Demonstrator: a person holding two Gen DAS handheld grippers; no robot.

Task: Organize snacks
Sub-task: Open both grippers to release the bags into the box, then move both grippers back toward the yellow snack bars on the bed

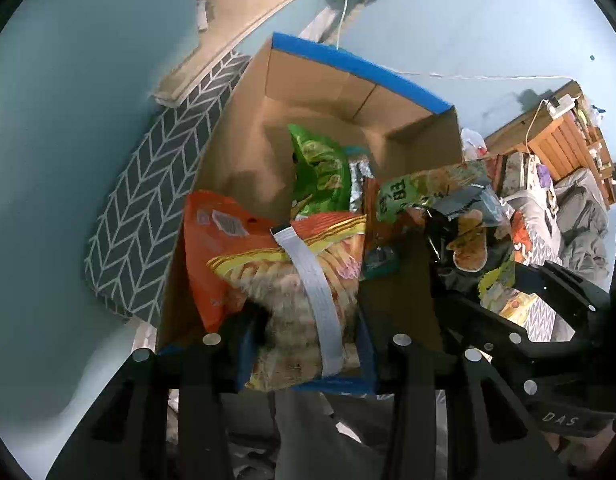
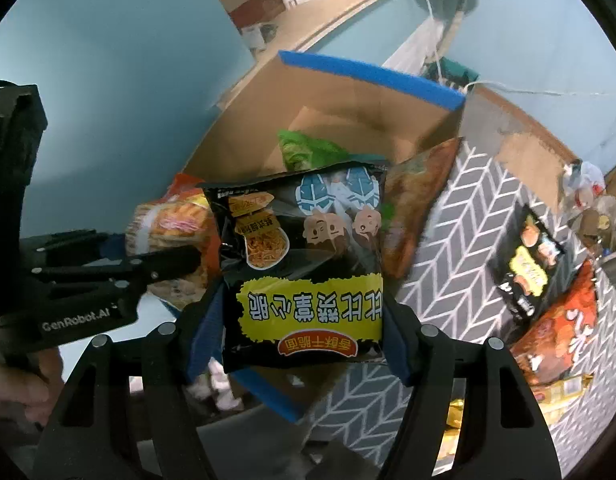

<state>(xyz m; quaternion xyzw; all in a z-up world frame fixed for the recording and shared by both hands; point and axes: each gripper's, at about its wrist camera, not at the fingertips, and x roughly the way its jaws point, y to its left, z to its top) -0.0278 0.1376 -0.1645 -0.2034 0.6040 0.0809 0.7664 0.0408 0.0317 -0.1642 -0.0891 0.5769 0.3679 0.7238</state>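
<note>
Snacks are held by both grippers over an open cardboard box point(image 1: 243, 152) with a blue-taped rim. The left gripper point(image 1: 303, 344) has its jaws pinched on an orange noodle packet point(image 1: 243, 256), which hangs over the near end of the box — a pale ribbon cable point(image 1: 316, 280) lies across the packet's front. The right gripper point(image 2: 303, 320) has its jaws clamped on the sides of a black packet with a yellow label point(image 2: 303, 256), held upside down just above the box's near rim. Inside the box a green packet point(image 1: 320, 168) leans upright, with another greenish packet point(image 1: 420, 192) tilted at the box's right wall. The box sits on a grey surface with a white herringbone pattern point(image 2: 460, 216). To the right on that surface lie more snacks — a second black packet point(image 2: 524, 264) and a red-orange one point(image 2: 560, 340) beside it. A light blue wall point(image 1: 67, 100) stands behind.
</note>
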